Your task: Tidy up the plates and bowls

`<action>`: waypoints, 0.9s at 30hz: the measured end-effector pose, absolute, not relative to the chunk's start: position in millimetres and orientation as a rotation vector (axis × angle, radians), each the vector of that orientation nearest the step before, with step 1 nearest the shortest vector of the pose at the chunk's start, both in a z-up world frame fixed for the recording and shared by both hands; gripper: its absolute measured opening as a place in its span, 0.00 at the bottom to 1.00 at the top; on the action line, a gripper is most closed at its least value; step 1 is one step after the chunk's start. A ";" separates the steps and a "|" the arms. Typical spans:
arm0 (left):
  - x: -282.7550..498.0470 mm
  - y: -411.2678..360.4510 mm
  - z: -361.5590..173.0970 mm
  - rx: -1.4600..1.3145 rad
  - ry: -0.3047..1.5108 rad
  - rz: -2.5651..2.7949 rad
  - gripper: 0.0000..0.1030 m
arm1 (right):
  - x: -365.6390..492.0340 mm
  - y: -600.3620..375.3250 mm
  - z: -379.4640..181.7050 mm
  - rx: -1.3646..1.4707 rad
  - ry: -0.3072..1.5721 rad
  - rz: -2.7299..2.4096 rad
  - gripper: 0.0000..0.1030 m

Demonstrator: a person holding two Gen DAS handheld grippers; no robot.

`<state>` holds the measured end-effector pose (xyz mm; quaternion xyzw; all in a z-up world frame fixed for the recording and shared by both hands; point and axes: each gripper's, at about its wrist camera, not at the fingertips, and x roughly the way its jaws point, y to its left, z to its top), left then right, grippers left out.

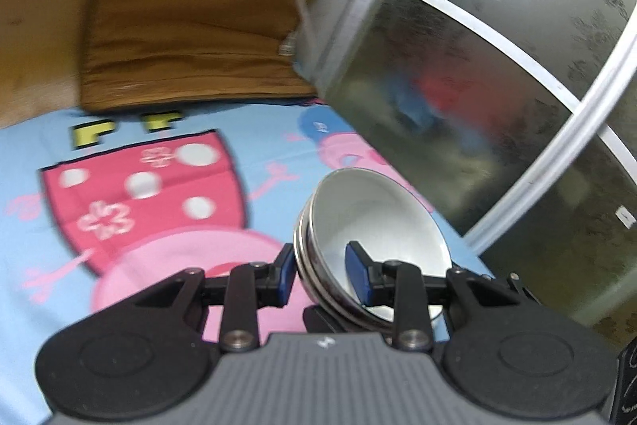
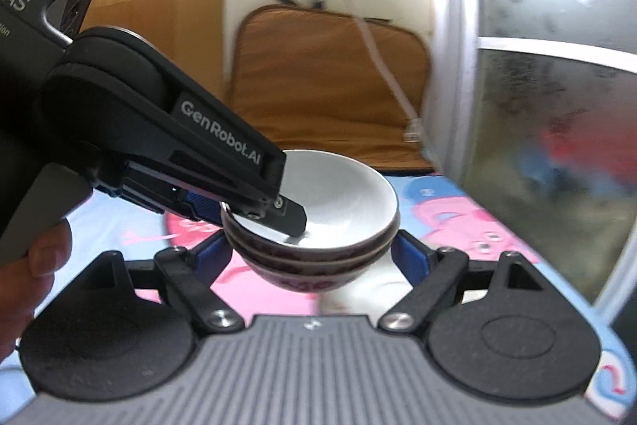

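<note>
A stack of three white bowls with dark patterned outsides [image 1: 370,226] is held up above the blue cartoon cloth [image 1: 59,265]. My left gripper [image 1: 322,273] is shut on the stack's rim, one finger inside the top bowl and one outside. In the right wrist view the same stack [image 2: 330,222] hangs in the air with the left gripper [image 2: 258,210] clamped on its left rim. My right gripper [image 2: 314,253] is open, its blue pads [image 2: 410,257] on either side of the stack's lower part, apart from it.
A brown cushion [image 1: 191,18] lies at the far end of the cloth against a wooden floor [image 1: 24,26]. A frosted glass door with a white frame [image 1: 517,66] stands close on the right. A white cable [image 2: 390,74] runs across the cushion.
</note>
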<state>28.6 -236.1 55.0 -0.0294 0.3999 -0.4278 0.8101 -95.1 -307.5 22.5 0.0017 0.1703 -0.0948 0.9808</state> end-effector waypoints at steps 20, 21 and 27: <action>21.5 -270.5 48.3 0.011 0.824 -0.924 0.47 | -96.0 -334.1 2.4 0.002 0.394 -0.271 0.89; 20.8 -265.2 49.9 0.007 0.814 -0.920 0.47 | -98.6 -333.3 2.7 0.007 0.389 -0.273 0.89; 21.5 -239.6 48.9 -0.005 0.807 -0.900 0.48 | -106.5 -326.9 7.5 0.008 0.375 -0.298 0.90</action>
